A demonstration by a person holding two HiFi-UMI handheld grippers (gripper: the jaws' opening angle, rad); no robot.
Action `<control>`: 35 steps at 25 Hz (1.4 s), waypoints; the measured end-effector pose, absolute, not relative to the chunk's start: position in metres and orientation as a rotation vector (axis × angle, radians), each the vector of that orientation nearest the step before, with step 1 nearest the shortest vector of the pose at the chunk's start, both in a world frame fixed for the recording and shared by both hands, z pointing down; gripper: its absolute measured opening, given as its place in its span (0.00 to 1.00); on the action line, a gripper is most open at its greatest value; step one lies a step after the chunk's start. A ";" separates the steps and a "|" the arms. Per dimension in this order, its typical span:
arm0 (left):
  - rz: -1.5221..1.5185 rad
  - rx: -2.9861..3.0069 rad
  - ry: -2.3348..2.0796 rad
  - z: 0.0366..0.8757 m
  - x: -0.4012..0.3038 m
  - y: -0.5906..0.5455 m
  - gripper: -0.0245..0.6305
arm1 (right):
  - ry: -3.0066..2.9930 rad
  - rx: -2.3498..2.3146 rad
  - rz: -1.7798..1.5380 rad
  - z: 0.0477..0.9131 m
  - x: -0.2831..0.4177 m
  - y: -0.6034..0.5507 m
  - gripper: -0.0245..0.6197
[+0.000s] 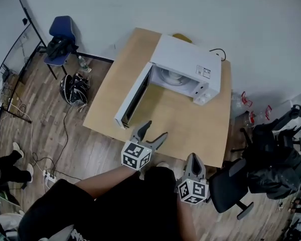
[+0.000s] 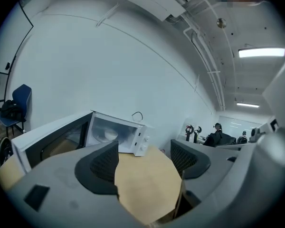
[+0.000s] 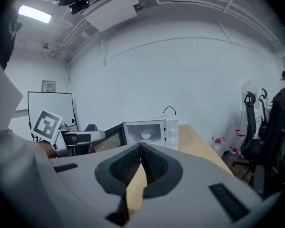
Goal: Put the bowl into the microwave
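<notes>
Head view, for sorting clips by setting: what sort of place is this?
Likely an office or lab workroom: a black office chair, and a microwave on a plain wooden table.

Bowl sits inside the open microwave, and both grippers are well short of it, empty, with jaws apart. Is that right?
Not quite. The right gripper has its jaws together, as the right gripper view shows; only the left gripper has its jaws apart. The rest holds: both are empty and well short of the open microwave, and the bowl sits inside it.
</notes>
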State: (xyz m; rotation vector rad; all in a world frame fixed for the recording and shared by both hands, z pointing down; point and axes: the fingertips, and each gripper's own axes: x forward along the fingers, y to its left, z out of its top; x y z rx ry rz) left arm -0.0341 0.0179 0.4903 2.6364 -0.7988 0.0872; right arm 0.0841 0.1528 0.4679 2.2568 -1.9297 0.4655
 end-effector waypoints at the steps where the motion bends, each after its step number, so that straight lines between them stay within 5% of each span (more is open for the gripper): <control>1: 0.100 2.641 -0.770 0.486 -0.034 0.033 0.56 | -1.933 2.256 0.464 0.464 0.082 0.156 0.13; 5: 0.138 2.660 -0.670 0.469 -0.028 0.087 0.54 | -1.972 2.222 0.402 0.443 0.079 0.161 0.13; 8: 0.080 2.693 -0.711 0.449 -0.032 0.110 0.21 | -2.022 2.181 0.354 0.431 0.074 0.166 0.13; 13: 0.036 2.764 -0.812 0.415 -0.034 0.137 0.08 | -2.132 2.121 0.307 0.417 0.065 0.180 0.13; 35: 0.008 2.729 -1.003 0.408 -0.041 0.186 0.06 | -2.170 1.967 0.172 0.415 0.063 0.218 0.13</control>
